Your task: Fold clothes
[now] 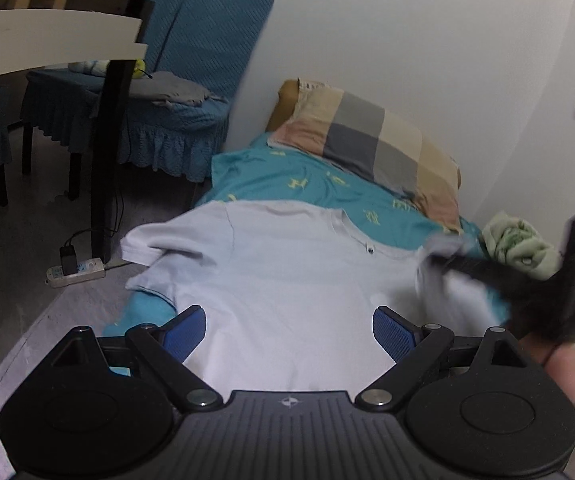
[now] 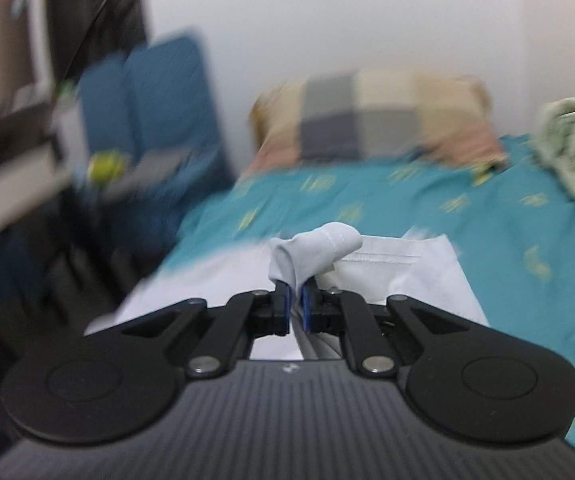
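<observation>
A pale blue-white T-shirt (image 1: 279,272) lies spread on the teal bed sheet (image 1: 287,176), collar toward the pillow. My left gripper (image 1: 289,332) is open and empty, hovering over the shirt's lower body. My right gripper (image 2: 296,306) is shut on a bunched fold of the shirt's sleeve (image 2: 315,246) and holds it lifted above the shirt. In the left wrist view the right gripper (image 1: 439,260) appears blurred at the shirt's right side. The right wrist view is motion-blurred.
A checked pillow (image 1: 371,140) lies at the head of the bed by the white wall. A crumpled green blanket (image 1: 519,244) sits at the right. Blue-covered chairs (image 1: 175,92), a dark table leg (image 1: 109,152) and a power strip (image 1: 75,272) stand on the floor at the left.
</observation>
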Demonstrator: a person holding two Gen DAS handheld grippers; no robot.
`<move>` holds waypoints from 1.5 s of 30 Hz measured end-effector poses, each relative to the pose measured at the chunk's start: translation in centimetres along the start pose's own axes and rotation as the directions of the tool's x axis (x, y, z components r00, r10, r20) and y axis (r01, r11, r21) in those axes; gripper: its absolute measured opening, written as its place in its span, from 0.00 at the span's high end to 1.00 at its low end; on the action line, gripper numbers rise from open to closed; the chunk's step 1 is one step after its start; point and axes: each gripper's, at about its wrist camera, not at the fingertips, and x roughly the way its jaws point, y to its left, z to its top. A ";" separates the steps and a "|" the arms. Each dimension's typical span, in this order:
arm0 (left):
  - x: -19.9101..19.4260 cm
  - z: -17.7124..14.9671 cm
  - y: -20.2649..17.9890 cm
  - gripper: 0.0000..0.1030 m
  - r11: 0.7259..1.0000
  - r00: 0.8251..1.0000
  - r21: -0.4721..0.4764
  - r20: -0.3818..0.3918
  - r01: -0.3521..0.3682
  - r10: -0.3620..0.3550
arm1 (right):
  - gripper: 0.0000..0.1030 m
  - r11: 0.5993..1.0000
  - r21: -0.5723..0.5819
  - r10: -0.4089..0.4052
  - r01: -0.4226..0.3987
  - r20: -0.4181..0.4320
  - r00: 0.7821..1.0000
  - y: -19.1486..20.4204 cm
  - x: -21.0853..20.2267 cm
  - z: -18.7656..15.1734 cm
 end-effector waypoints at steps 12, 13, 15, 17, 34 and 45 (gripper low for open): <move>0.7 -0.1 2.4 0.12 0.997 0.998 -0.057 -0.024 0.054 -0.056 | 0.43 0.996 0.064 0.071 -0.060 -0.201 0.977 1.3 -4.7 -2.9; 0.6 -0.2 2.0 0.12 0.997 0.998 -0.046 -0.025 0.064 -0.065 | 0.43 0.996 0.069 0.075 -0.062 -0.200 0.977 1.2 -6.2 -2.6; 0.8 -0.6 1.2 0.12 0.996 0.996 -0.025 -0.034 0.085 -0.086 | 0.43 0.995 0.078 0.073 -0.058 -0.196 0.978 1.1 -9.8 -2.1; 1.0 -1.0 0.3 0.12 0.995 0.994 0.004 -0.049 0.100 -0.100 | 0.43 0.994 0.098 0.063 -0.045 -0.193 0.979 0.9 -13.2 -1.9; 10.1 -0.6 -9.1 0.22 0.985 0.985 0.132 -0.150 0.110 -0.090 | 0.43 0.925 0.379 0.045 0.036 -0.201 0.979 -8.0 -17.4 -3.9; 20.5 0.2 -20.8 0.22 0.980 0.966 0.110 -0.217 0.165 -0.139 | 0.43 0.843 0.481 -0.198 0.242 -0.143 0.970 -14.7 -16.0 -4.1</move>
